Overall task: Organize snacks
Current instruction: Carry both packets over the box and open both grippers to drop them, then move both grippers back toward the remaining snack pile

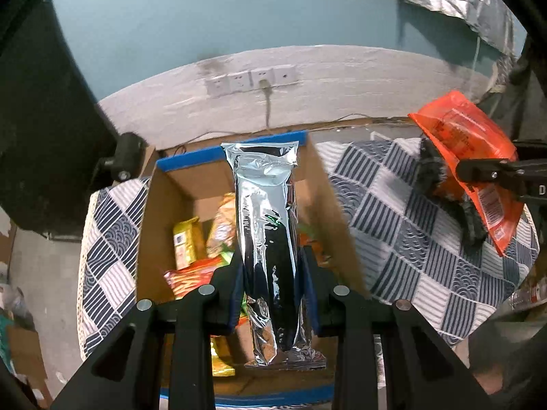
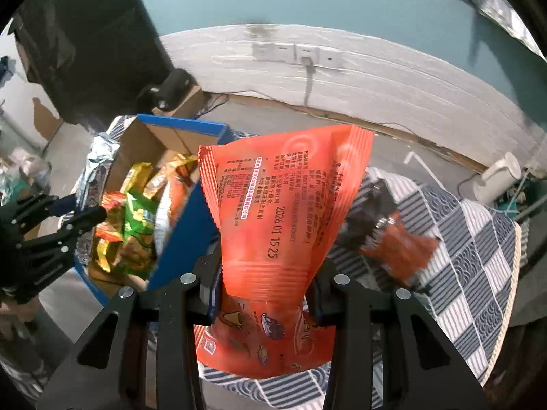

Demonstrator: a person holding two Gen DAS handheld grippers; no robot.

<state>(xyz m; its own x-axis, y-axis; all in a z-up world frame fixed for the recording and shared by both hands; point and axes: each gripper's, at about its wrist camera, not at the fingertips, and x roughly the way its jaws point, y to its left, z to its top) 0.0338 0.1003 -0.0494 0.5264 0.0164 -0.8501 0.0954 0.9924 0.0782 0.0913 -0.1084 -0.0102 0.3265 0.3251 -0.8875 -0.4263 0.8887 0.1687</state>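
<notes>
My left gripper (image 1: pixel 271 273) is shut on a long silver foil packet (image 1: pixel 265 212), held upright over the open cardboard box (image 1: pixel 328 205) with blue-taped rims. Several yellow, orange and green snack bags (image 1: pixel 186 244) lie inside the box. My right gripper (image 2: pixel 266 285) is shut on an orange snack bag (image 2: pixel 287 212) with printed text, held above the checked cloth just right of the box (image 2: pixel 184 232). In the right wrist view the left gripper (image 2: pixel 78 218) with the silver packet (image 2: pixel 97 157) shows at the left. The left wrist view shows the orange bag (image 1: pixel 468 157) at the right.
A blue-and-white checked cloth (image 1: pixel 410 225) covers the round table. A dark red snack packet (image 2: pixel 396 249) lies on the cloth (image 2: pixel 478 249) right of the orange bag. The white wall band with sockets (image 1: pixel 249 80) is behind. A white appliance (image 2: pixel 495 177) stands beyond the table edge.
</notes>
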